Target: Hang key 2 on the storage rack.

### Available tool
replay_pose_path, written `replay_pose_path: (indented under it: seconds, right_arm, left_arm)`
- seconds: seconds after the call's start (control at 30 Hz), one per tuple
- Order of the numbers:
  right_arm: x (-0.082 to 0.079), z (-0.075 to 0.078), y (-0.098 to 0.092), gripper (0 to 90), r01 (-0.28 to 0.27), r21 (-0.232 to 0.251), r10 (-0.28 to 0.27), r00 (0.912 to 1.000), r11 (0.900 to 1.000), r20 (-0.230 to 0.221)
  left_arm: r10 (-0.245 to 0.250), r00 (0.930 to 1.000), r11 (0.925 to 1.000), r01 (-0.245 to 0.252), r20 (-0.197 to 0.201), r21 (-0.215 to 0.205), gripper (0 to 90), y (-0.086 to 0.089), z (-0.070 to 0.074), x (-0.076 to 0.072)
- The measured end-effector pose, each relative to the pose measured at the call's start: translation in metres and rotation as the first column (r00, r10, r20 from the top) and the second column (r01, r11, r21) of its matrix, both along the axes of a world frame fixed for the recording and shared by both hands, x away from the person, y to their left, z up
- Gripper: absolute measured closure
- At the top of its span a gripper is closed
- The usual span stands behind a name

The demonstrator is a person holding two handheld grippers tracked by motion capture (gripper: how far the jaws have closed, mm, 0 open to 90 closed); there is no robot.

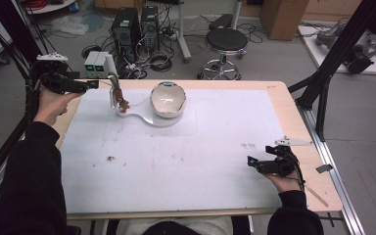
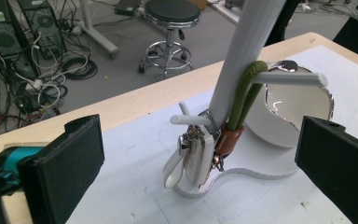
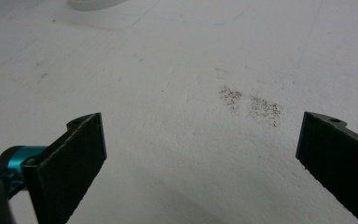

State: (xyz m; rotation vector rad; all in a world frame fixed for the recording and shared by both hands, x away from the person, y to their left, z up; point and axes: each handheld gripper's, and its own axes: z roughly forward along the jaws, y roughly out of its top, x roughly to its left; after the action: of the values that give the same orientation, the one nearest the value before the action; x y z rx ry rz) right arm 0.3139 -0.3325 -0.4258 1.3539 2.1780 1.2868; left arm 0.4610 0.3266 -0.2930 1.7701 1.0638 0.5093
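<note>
Ahead, keys [image 2: 196, 154] hang beyond the open left claw [image 2: 196, 172].

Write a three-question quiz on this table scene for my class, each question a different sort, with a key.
1. True or false: the left tool is shut on the green cord.
2. What hangs from the white stand: A) a cup, B) a keyring on a green cord, C) a towel?
3. Name the thing on the white mat beside the stand.

Key: 1 false; 2 B; 3 the white bowl.

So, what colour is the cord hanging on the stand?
Olive green cord, clearest in the left gripper view.
</note>
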Motion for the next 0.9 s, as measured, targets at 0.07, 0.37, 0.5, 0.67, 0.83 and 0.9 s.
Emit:
replay_pose_path:
  seconds: [0.07,0.37,0.5,0.67,0.83,0.9]
  right_arm:
    - [0.0,0.0,0.0,0.6,0.0,0.0,0.0,1.0,1.0,0.0]
    - [0.001,0.0,0.002,0.6,-0.006,0.0,0.006,1.0,1.0,0.002]
    - [0.0,0.001,0.002,0.6,-0.011,0.001,0.011,0.9999,1.0,0.005]
    - [0.0,0.001,0.001,0.6,-0.01,0.005,0.01,0.9999,1.0,0.008]
    - [-0.001,0.001,-0.001,0.6,-0.008,0.007,0.008,0.9999,1.0,0.008]
    - [-0.001,0.001,-0.001,0.6,-0.007,0.01,0.007,0.9999,1.0,0.01]
  left_arm:
    - [0.007,0.9998,1.0,-0.007,0.016,0.005,1.7,-0.001,0.0,-0.005]
    - [0.021,0.9986,0.9991,-0.022,0.049,0.037,1.7,-0.008,-0.007,-0.022]
    - [0.01,0.9988,0.9993,-0.012,0.048,0.036,1.7,-0.011,-0.013,-0.029]
    - [0.0,0.9979,0.9996,-0.002,0.065,0.027,2.3,-0.015,-0.021,-0.039]
    - [-0.012,0.998,0.9995,0.01,0.062,0.031,2.3,-0.019,-0.029,-0.05]
    - [-0.018,0.998,0.9994,0.017,0.06,0.031,2.3,-0.021,-0.032,-0.054]
